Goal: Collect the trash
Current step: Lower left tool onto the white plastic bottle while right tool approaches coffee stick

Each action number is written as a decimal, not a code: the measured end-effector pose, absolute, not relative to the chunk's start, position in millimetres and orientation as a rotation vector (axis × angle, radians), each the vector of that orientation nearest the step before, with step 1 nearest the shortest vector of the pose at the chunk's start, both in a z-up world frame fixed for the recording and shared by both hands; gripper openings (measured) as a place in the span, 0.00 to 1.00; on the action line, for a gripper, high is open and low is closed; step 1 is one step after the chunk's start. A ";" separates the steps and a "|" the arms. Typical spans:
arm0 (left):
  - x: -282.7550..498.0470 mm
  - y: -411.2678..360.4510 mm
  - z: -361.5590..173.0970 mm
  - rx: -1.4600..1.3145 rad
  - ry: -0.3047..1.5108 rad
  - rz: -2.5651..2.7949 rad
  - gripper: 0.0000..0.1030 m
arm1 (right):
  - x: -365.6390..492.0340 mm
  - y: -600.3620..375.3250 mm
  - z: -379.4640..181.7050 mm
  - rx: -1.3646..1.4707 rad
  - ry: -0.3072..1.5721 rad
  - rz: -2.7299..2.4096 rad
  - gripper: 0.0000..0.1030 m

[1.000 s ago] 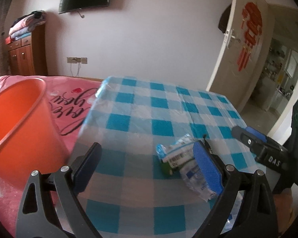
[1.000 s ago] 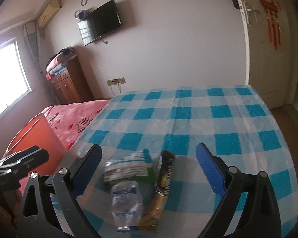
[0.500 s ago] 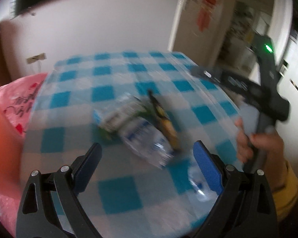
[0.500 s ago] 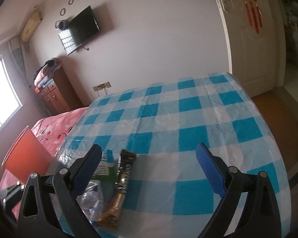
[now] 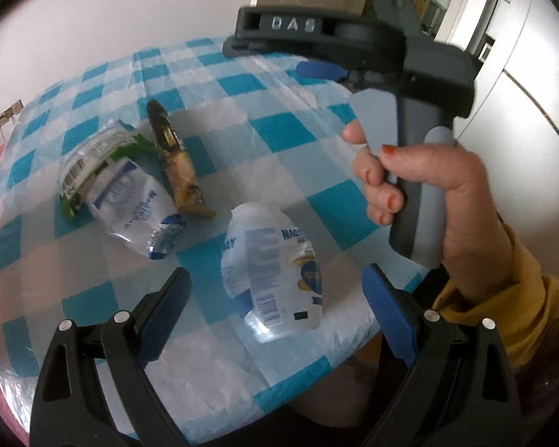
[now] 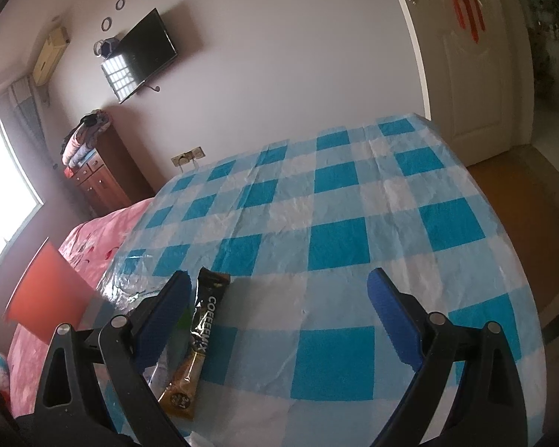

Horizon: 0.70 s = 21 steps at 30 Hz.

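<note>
Several wrappers lie on the blue-and-white checked table [image 5: 264, 138]. A clear plastic wrapper [image 5: 275, 268] with blue print lies near the front edge, between the fingers of my open left gripper [image 5: 275, 316]. Further left sit a second clear wrapper [image 5: 138, 208], a green-and-white packet [image 5: 93, 156] and a brown coffee-mix sachet [image 5: 175, 156]. My right gripper [image 6: 279, 320] is open above the table, the coffee-mix sachet [image 6: 193, 350] just inside its left finger. An orange bin [image 6: 44, 298] stands at the left.
A hand with a yellow sleeve [image 5: 439, 193] holds the right gripper tool at the table's right edge. A pink bedspread [image 6: 93, 246] lies left of the table. A wooden cabinet [image 6: 100, 175], a wall TV [image 6: 138, 56] and a white door [image 6: 473, 59] stand beyond.
My left gripper swung right and down toward the front edge, bringing the near clear wrapper between its fingers. The right gripper drifted right, so the wrappers slid to its left side.
</note>
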State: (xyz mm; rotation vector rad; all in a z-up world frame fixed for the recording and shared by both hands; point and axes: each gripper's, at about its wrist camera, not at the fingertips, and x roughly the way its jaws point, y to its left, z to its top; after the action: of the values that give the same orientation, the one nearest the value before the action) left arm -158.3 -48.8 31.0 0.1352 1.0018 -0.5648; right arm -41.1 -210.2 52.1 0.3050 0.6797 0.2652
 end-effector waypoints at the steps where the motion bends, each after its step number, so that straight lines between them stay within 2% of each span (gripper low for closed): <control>1: -156.3 -50.2 28.3 0.136 1.011 -0.554 0.91 | -40.9 -211.0 51.4 0.306 0.682 0.268 0.92; 12: -138.5 -56.9 13.1 0.108 1.048 -0.461 0.90 | -33.3 -205.8 38.1 0.305 0.745 0.347 0.92; 16: -135.7 -58.7 9.5 0.110 1.062 -0.448 0.78 | -29.0 -196.5 32.5 0.300 0.781 0.390 0.92; 21: -134.8 -58.0 10.2 0.114 1.051 -0.431 0.69 | -23.8 -186.4 25.2 0.298 0.818 0.438 0.92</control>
State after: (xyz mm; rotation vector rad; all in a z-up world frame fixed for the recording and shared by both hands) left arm -134.8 -58.0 10.2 0.1138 1.0511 -0.4310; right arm -23.8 -186.4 25.2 0.2981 0.8180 0.4383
